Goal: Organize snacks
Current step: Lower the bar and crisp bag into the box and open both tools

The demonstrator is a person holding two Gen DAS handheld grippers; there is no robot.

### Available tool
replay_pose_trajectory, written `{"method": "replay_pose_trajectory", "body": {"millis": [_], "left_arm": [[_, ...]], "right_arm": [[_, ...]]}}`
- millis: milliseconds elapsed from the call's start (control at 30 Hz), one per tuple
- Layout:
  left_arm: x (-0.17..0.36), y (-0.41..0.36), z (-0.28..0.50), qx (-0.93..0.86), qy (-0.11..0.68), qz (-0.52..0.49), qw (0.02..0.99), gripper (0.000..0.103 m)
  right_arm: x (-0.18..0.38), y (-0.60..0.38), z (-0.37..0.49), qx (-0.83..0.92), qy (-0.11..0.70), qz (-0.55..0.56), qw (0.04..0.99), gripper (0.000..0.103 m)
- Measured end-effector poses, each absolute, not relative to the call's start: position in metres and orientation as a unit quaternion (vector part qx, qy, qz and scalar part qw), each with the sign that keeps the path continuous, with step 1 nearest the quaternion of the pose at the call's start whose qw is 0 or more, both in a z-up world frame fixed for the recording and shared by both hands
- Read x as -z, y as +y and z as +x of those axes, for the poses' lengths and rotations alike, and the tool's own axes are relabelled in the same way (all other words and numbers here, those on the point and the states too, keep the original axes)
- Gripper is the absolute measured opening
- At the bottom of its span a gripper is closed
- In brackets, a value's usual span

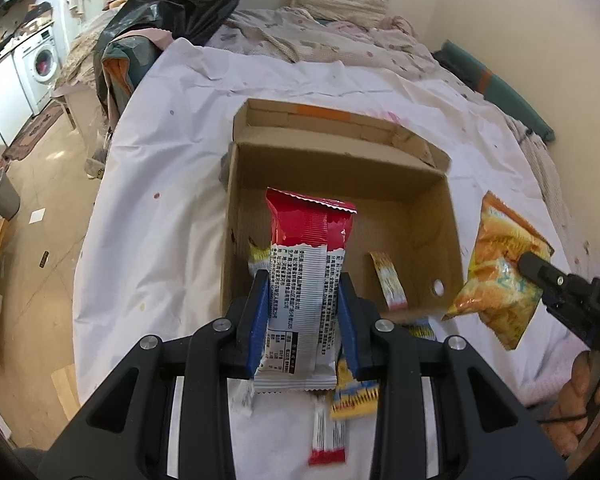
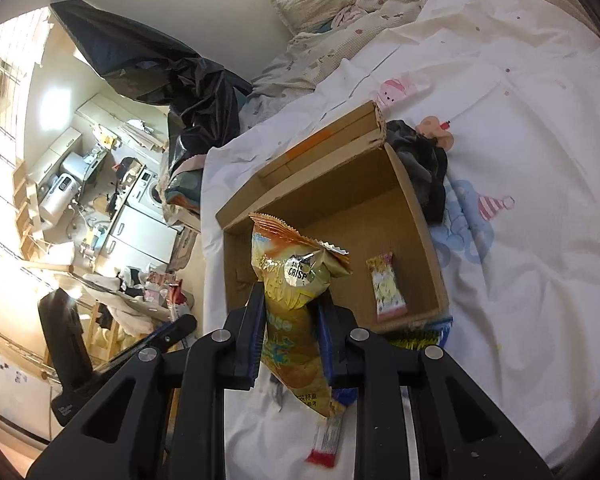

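An open cardboard box (image 1: 432, 200) (image 2: 416, 204) sits on the white sheet. My left gripper (image 1: 304, 280) is shut on a red and white snack packet (image 1: 306, 280), held upright over the box's near wall. My right gripper (image 2: 290, 300) is shut on a golden crisp bag (image 2: 292, 292), also at the box's near edge; the same bag (image 1: 500, 272) and right gripper (image 1: 540, 270) show at the right of the left wrist view. A small yellow and pink packet (image 1: 388, 280) (image 2: 386, 288) lies inside the box. Another yellow packet (image 1: 258, 256) peeks out behind the red one.
Loose snacks lie on the sheet in front of the box: a red and white bar (image 1: 328, 436) (image 2: 326, 440) and a yellow and blue packet (image 1: 352, 392). A dark cloth (image 2: 424, 168) lies beside the box. Black plastic bag (image 1: 180, 4) and pillows (image 1: 340, 0) lie beyond. The bed's left edge drops to the floor.
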State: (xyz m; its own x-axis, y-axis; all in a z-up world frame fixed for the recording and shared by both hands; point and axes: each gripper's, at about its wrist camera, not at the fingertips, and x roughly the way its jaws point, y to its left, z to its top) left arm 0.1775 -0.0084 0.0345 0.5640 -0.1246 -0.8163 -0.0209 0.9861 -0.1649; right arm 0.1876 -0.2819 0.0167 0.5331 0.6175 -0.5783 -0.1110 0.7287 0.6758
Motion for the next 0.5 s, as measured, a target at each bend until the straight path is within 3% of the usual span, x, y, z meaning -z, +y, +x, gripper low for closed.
{"method": "replay_pose_trajectory", "body": {"millis": [500], "left_arm": [[0.024,-0.026,0.235,0.052,0.475,-0.063,0.876,0.028]], "right_arm": [[0.032,-0.263,0.237,-0.180,0.447,0.202,0.853,0.024]]}}
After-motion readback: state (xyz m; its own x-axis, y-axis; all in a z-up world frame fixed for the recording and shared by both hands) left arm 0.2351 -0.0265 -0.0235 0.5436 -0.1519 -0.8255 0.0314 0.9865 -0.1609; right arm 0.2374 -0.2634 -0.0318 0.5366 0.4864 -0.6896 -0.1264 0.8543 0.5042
